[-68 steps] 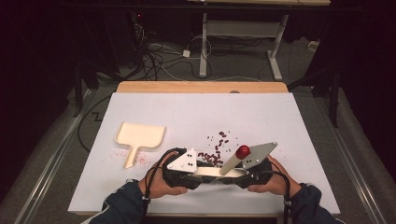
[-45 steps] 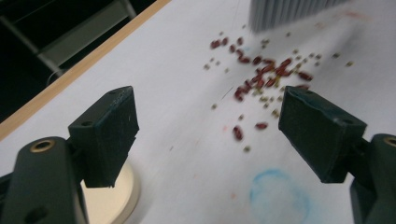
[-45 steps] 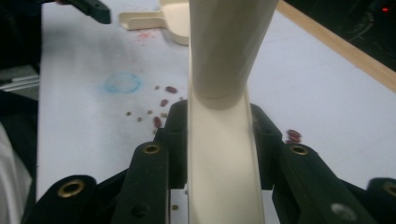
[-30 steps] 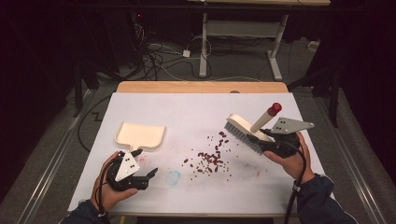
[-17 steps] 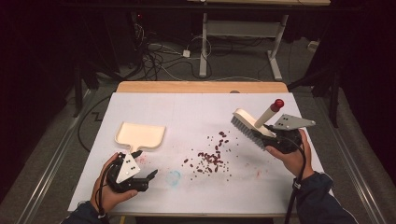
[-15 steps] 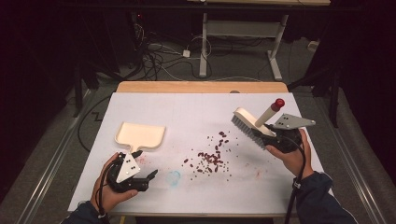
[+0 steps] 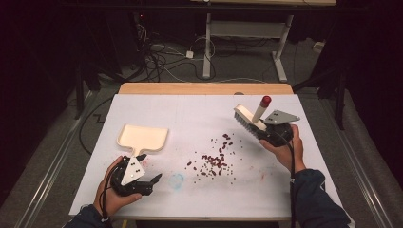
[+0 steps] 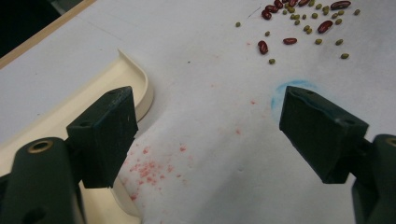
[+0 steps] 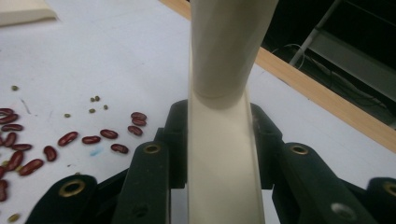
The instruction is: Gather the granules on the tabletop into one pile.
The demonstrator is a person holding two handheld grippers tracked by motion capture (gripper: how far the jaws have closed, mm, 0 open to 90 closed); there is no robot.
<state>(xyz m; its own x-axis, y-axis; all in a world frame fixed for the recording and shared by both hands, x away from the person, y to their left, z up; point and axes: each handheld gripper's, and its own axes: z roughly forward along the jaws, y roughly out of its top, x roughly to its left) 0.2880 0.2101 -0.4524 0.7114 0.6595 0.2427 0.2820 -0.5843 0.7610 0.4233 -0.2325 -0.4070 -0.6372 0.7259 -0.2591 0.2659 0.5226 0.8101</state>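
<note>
Clamped on the brush (image 7: 249, 118) handle, my right gripper (image 7: 272, 135) is hovering beyond the beans (image 7: 215, 159); left gripper (image 7: 154, 179), jaws spread, is nearing the dustpan (image 7: 142, 137). I'm planning short strokes.

The brush (image 9: 224, 93) handle runs off the top and bottom of the right gripper view, its bristles out of frame. The dustpan (image 8: 70, 121) is cut by the left gripper view's edge, partly behind a jaw.
</note>
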